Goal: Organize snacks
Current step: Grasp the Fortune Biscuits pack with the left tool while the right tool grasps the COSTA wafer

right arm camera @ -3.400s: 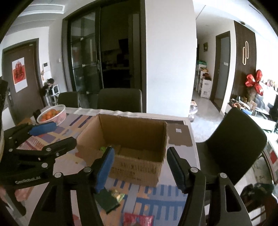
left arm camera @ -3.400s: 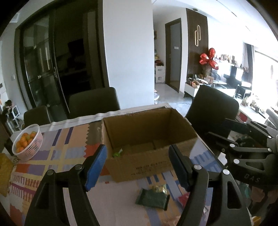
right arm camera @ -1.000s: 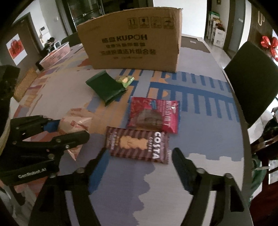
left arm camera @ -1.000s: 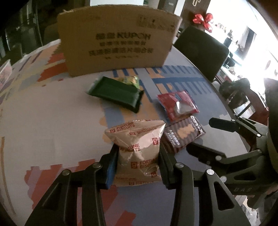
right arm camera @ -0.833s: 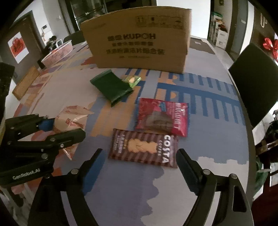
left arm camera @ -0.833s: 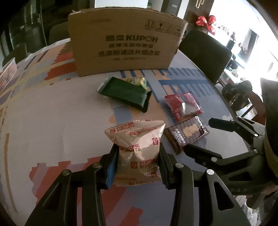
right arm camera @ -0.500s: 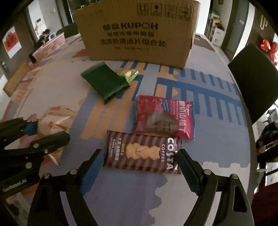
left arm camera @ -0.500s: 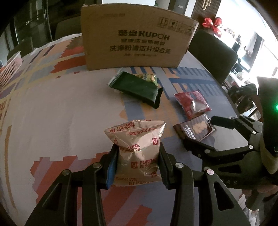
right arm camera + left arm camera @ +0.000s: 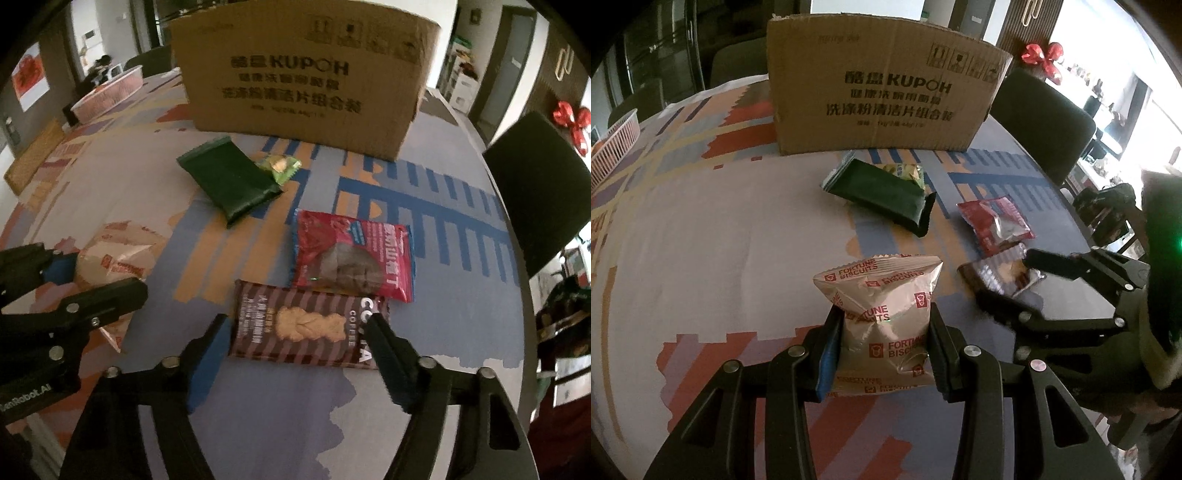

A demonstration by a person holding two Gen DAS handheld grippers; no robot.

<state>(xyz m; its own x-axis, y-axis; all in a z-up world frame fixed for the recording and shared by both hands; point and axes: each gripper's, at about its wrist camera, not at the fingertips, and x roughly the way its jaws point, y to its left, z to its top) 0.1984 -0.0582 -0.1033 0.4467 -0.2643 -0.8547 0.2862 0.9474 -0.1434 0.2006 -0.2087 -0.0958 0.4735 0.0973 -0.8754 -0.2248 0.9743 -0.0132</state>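
A: Left wrist first. Left tongs (image 9: 882,343) clamped on the Fortune Biscuits bag (image 9: 882,314), pads pressing its lower sides, bag upright over the surface (image 9: 701,229). Print reads "FORTUNE BISCUITS" several times. Cardboard box (image 9: 879,92) stands behind, "KUPOH" plus Chinese lines I can't make out. Green packet (image 9: 879,190) near the box, red packet (image 9: 995,223) to its right.

B: Risk?

A: Bag's puffy and slick, gripped low, so it could squeeze out or tip on the way to the box. Box wall looks tall too; a low carry would clip it.

B: Right wrist?

A: Right tongs (image 9: 299,341) partly open and have just been closing; the Costa packet (image 9: 306,325) lies flat between the jaws. Right finger overlaps the end of the packet; whether the pads press yet, can't tell. Reads "COSTA COFFEE". Red packet touches its far edge, Chinese lettering unclear. Small light-green sweet (image 9: 280,166) beside the green packet.

B: Risk there?

A: Flat wrapper, end-to-end pinch, may buckle or slide out, or drag the red one along.
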